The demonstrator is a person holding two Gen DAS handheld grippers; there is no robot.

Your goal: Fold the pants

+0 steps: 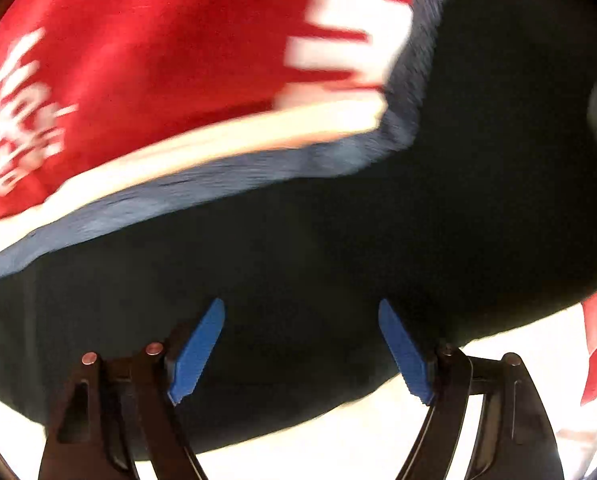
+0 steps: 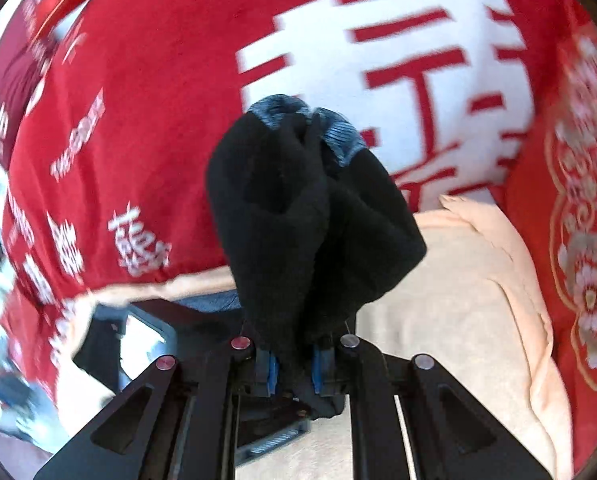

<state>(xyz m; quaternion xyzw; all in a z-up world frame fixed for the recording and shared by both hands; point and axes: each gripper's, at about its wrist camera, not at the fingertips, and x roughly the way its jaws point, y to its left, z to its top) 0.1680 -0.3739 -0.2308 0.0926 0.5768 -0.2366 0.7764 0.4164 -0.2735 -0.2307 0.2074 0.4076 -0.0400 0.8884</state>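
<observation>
Right gripper clamps bunched black pants; left gripper spread wide, empty.
One red blanket with white characters and one cream cloth underneath; pants drape over both, grey-blue cuffs upward; two blue pads per gripper.

White lettering on red cloth blurs unreadably.
</observation>
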